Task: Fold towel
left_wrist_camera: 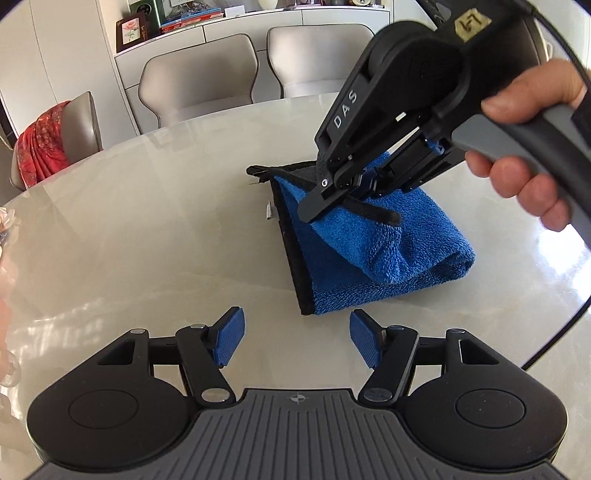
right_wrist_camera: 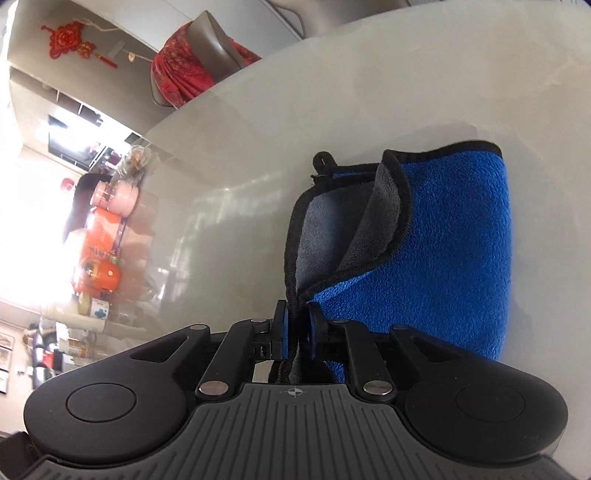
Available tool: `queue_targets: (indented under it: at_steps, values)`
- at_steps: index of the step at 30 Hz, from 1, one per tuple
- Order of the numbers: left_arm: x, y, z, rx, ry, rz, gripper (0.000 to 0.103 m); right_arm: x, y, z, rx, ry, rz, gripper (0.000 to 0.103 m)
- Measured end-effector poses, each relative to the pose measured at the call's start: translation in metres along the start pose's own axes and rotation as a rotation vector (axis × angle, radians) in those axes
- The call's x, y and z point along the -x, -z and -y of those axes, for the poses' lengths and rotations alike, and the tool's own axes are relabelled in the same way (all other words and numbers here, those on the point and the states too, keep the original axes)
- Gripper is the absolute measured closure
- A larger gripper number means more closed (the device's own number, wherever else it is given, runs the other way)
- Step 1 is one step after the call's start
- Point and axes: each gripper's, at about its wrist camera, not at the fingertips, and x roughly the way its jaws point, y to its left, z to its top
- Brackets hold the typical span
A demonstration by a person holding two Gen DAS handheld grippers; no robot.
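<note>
At worktop centre, left wrist view: one towel (left_wrist_camera: 373,240), blue terry with black binding and a grey reverse, partly folded, its lower layer flat on the pale glossy worktop (left_wrist_camera: 147,229). A rolled fold lies toward 4 o'clock; a small black hanging loop sticks out at the 10 o'clock corner.

Right hand-held gripper (left_wrist_camera: 334,201): black body lettered "DAS", entering from 1 o'clock, carried by a person's hand (left_wrist_camera: 524,147) on a grey handle. Its jaws are nearly together, clamped on the towel's bound edge, with a raised flap of cloth hanging from them. Right wrist view confirms: the black-bound layers run straight into the right hand-held gripper (right_wrist_camera: 297,325) between its blue pads (right_wrist_camera: 282,328), the towel (right_wrist_camera: 443,240) spreading up toward 1 o'clock, grey reverse showing at the peeled-back flap.

Left hand-held gripper (left_wrist_camera: 297,339): at 6 o'clock, jaws apart, blue pads (left_wrist_camera: 231,339) well separated, nothing between them. The towel's near corner lies just beyond the gap; contact is not evident.

Surroundings: two beige chairs (left_wrist_camera: 199,81) at 12 o'clock behind the worktop; a third chair at 9 o'clock draped with a red patterned cloth (left_wrist_camera: 44,147); a framed picture (left_wrist_camera: 131,31) on a white cabinet at 11 o'clock.
</note>
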Motion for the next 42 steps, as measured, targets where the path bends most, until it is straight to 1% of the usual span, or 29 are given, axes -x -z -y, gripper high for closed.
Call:
queue_targets:
  at_steps: [2, 4, 6, 7, 8, 9, 10, 13, 15, 20, 23, 25, 28, 29, 30, 32, 34, 37, 39, 40, 41, 42]
  values:
    - [0.001, 0.000, 0.001, -0.004, 0.003, 0.003, 0.036, -0.001, -0.002, -0.001, 0.019, 0.005, 0.003, 0.090]
    - [0.002, -0.001, 0.002, -0.008, 0.016, 0.010, 0.036, -0.001, -0.004, -0.005, 0.031, -0.030, -0.006, 0.088]
    - [0.001, -0.002, 0.004, -0.017, 0.031, 0.014, 0.036, 0.008, -0.005, -0.011, 0.048, -0.080, 0.005, 0.070]
    - [-0.001, -0.002, 0.004, -0.021, 0.033, 0.012, 0.036, 0.017, -0.007, -0.012, 0.054, -0.103, 0.036, 0.068]
    - [-0.001, -0.002, 0.005, -0.024, 0.034, 0.012, 0.036, 0.023, -0.010, -0.012, 0.065, -0.098, 0.050, 0.064]
    - [-0.001, -0.002, 0.006, -0.029, 0.039, 0.012, 0.036, 0.029, -0.012, -0.012, 0.077, -0.093, 0.064, 0.058]
    - [-0.002, -0.001, 0.006, -0.032, 0.047, 0.013, 0.036, 0.035, -0.015, -0.011, 0.086, -0.086, 0.078, 0.057]
    - [-0.003, 0.001, 0.009, -0.040, 0.061, 0.008, 0.036, 0.042, -0.022, -0.002, 0.060, -0.035, 0.105, 0.056]
    - [-0.002, 0.003, 0.011, -0.046, 0.063, 0.007, 0.036, 0.035, -0.030, 0.008, 0.023, 0.000, 0.070, 0.056]
    - [0.006, 0.000, 0.010, -0.037, 0.083, 0.043, 0.036, 0.016, -0.035, -0.003, 0.130, 0.067, 0.019, 0.056]
    - [0.015, -0.008, 0.009, -0.038, 0.112, 0.087, 0.036, 0.016, -0.029, -0.001, 0.114, 0.056, 0.042, 0.056]
    - [0.019, -0.013, 0.010, -0.042, 0.118, 0.100, 0.036, 0.021, -0.027, 0.006, 0.108, 0.073, 0.067, 0.056]
    - [0.023, -0.018, 0.014, -0.058, 0.138, 0.125, 0.036, 0.032, -0.029, 0.018, 0.132, 0.166, 0.103, 0.056]
    - [0.023, -0.019, 0.016, -0.064, 0.150, 0.128, 0.036, 0.037, -0.033, 0.026, 0.147, 0.244, 0.123, 0.056]
    - [0.023, -0.020, 0.019, -0.076, 0.170, 0.128, 0.036, 0.040, -0.035, 0.033, 0.141, 0.275, 0.134, 0.056]
    - [0.019, -0.019, 0.023, -0.088, 0.183, 0.114, 0.036, 0.043, -0.038, 0.045, 0.105, 0.272, 0.140, 0.056]
    - [0.011, -0.019, 0.027, -0.087, 0.172, 0.100, 0.036, 0.045, -0.042, 0.060, 0.048, 0.234, 0.144, 0.056]
    - [0.005, -0.025, 0.028, -0.054, 0.200, 0.090, 0.036, 0.039, -0.045, 0.072, 0.009, 0.217, 0.148, 0.056]
    - [0.003, -0.029, 0.028, -0.026, 0.211, 0.075, 0.036, 0.030, -0.047, 0.079, -0.019, 0.228, 0.131, 0.056]
    - [-0.001, -0.030, 0.028, -0.016, 0.215, 0.057, 0.036, 0.027, -0.047, 0.080, -0.024, 0.232, 0.127, 0.056]
    - [-0.005, -0.031, 0.028, -0.010, 0.212, 0.034, 0.036, 0.025, -0.045, 0.080, -0.014, 0.217, 0.140, 0.056]
    - [-0.013, -0.031, 0.028, -0.002, 0.193, -0.010, 0.036, 0.023, -0.043, 0.080, -0.004, 0.204, 0.150, 0.060]
